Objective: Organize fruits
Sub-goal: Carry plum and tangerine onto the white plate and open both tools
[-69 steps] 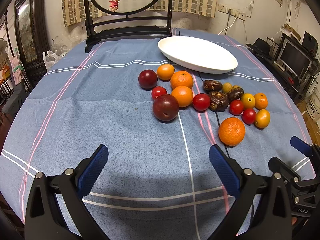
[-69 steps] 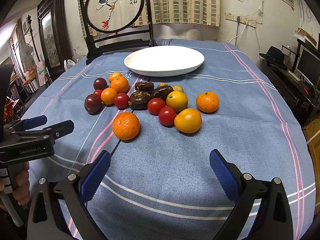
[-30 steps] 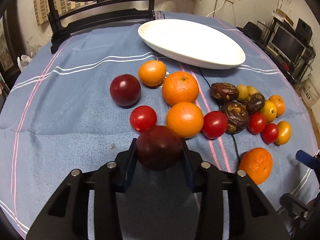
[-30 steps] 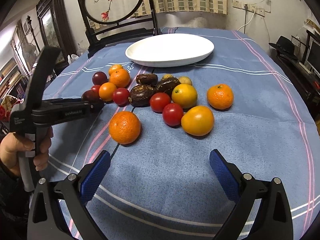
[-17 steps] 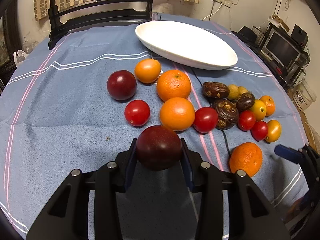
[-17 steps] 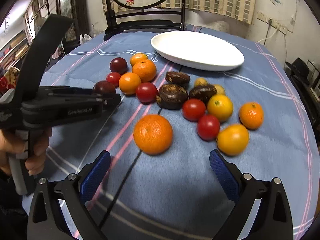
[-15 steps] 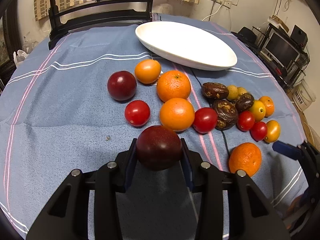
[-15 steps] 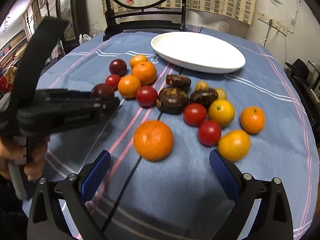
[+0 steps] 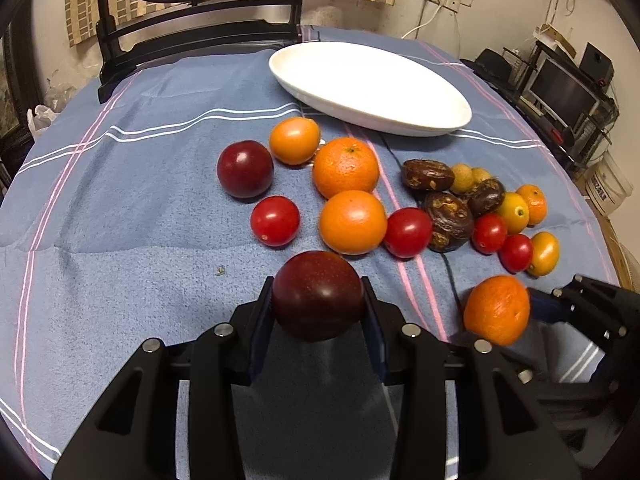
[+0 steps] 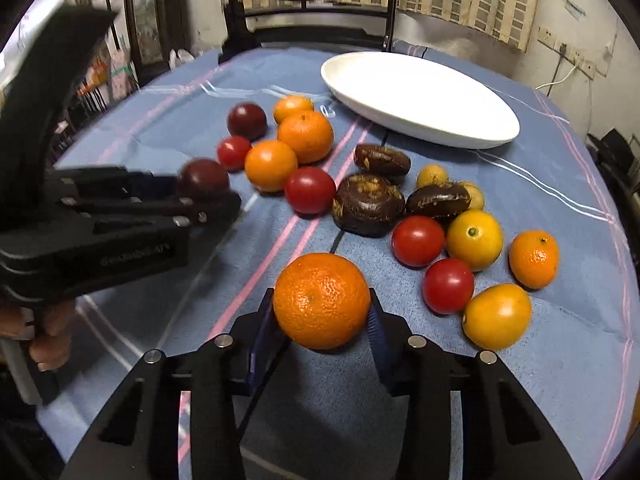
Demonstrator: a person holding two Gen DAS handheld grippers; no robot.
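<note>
**At the near edge of the fruit cluster: both grippers gripping fruit**

Left gripper [image 9: 318, 312] is clamping a dark plum [image 9: 318, 295] between its pads. Right gripper [image 10: 322, 320], jaws just closing, is pinching a large orange [image 10: 322, 300]. The remaining fruit is lying loose on the blue tablecloth [image 9: 120, 208]; the white dish [image 9: 368, 88] is sitting at the far side.

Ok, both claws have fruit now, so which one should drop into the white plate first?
Probably left. The left claw already grips its plum, while the right claw has just been closing around the orange. The plate is empty, beyond the fruit cluster.
</note>
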